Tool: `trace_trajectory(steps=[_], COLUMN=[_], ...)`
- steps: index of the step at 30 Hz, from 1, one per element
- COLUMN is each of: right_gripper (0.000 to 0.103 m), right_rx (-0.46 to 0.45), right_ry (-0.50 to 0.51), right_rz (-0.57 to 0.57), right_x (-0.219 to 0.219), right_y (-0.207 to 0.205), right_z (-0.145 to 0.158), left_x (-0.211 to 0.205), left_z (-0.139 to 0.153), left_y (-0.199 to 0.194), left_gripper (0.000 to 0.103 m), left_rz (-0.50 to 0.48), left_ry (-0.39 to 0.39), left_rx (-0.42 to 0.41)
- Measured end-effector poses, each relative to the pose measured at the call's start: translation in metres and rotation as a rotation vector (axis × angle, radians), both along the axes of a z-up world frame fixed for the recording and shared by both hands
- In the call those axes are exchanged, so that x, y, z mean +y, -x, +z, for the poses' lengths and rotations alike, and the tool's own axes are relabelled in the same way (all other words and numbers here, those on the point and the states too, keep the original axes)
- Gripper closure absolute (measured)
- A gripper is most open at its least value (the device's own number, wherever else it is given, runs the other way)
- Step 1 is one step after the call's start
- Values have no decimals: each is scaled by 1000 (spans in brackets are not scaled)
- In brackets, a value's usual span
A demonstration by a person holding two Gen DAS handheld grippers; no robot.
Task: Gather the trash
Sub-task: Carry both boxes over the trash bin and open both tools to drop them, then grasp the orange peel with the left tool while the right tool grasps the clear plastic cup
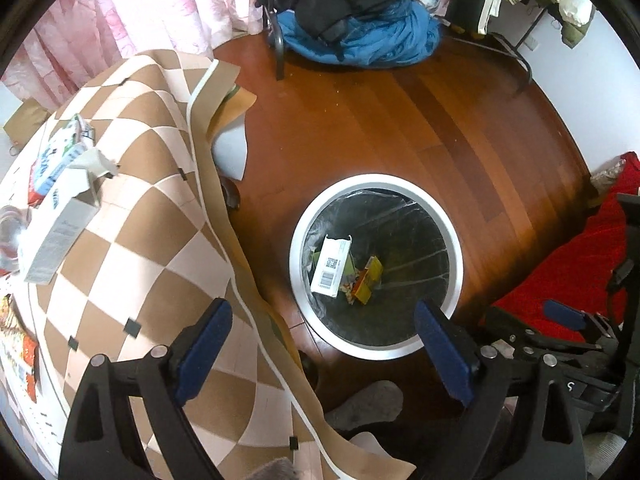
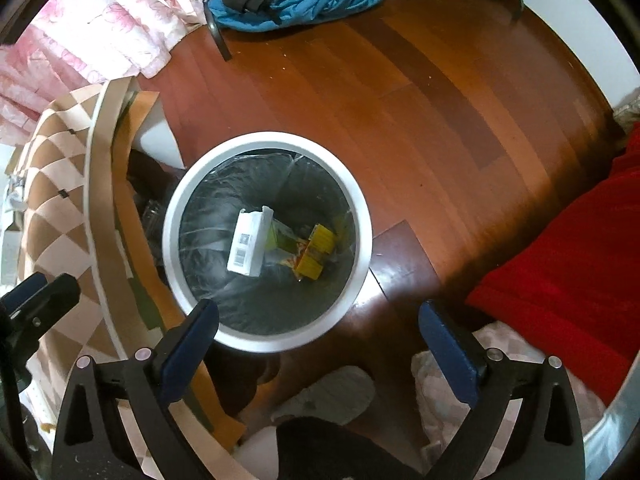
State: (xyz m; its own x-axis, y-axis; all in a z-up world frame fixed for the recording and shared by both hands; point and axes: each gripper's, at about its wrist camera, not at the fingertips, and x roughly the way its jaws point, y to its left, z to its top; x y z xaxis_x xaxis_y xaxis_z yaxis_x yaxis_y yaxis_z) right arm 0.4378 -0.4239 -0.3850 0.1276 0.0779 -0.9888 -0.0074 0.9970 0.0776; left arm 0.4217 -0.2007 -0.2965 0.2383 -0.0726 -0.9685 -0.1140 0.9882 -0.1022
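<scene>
A round white-rimmed trash bin (image 1: 456, 248) with a dark liner stands on the wooden floor; it also shows in the right wrist view (image 2: 366, 240). Inside lie a white barcode box (image 1: 331, 268) (image 2: 249, 248) and yellow wrappers (image 1: 368, 281) (image 2: 316, 254). My left gripper (image 1: 322, 336) is open and empty, above the bin's near rim and the table edge. My right gripper (image 2: 318, 334) is open and empty, just over the bin's near rim. On the checkered tablecloth (image 1: 132, 240) lie an open white carton (image 1: 60, 228) and a printed packet (image 1: 56, 156).
A blue and black pile of clothes (image 1: 360, 20) lies on the floor at the back by a black stand leg (image 1: 278, 40). A red cloth (image 2: 568, 256) is at the right. Pink curtains (image 1: 120, 12) hang behind the table. More wrappers (image 1: 20, 352) lie at the table's left edge.
</scene>
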Motion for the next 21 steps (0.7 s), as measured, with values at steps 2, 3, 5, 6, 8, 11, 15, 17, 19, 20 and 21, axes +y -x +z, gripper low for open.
trace_trajectory(steps=[2, 3, 5, 6, 8, 11, 15, 17, 19, 20, 21], right_gripper=[2, 2, 2, 2, 2, 2, 2, 2, 2, 2, 2], right_rx=[-11, -17, -34, -44, -64, -93, -147, -169, -193, -203, -214], right_ry=[6, 10, 15, 16, 15, 9, -3, -20, -49, -67, -81], right_rz=[5, 5, 4, 3, 1, 1, 2, -3, -6, -9, -8], right_x=[0, 0, -1, -1, -2, -2, 2, 4, 8, 11, 14], right_y=[5, 7, 11, 13, 18, 25, 35, 41, 47, 50, 53], right_z=[11, 15, 27, 34, 50, 71, 105, 121, 140, 149, 158], left_x=[-1, -1, -1, -1, 0, 3, 10, 15, 23, 29, 36], left_z=[8, 14, 27, 32, 46, 70, 98, 110, 122, 128, 134], left_y=[3, 5, 10, 11, 15, 24, 36, 42, 50, 54, 59], left_gripper=[10, 10, 10, 10, 10, 10, 10, 10, 10, 10, 10], left_rz=[-1, 0, -1, 0, 0, 7, 16, 30, 55, 71, 88], left_ry=[2, 2, 3, 4, 3, -5, -11, -15, -33, -52, -67], left_rx=[-14, -25, -51, -63, -90, -140, -198, -215, -224, -230, -245])
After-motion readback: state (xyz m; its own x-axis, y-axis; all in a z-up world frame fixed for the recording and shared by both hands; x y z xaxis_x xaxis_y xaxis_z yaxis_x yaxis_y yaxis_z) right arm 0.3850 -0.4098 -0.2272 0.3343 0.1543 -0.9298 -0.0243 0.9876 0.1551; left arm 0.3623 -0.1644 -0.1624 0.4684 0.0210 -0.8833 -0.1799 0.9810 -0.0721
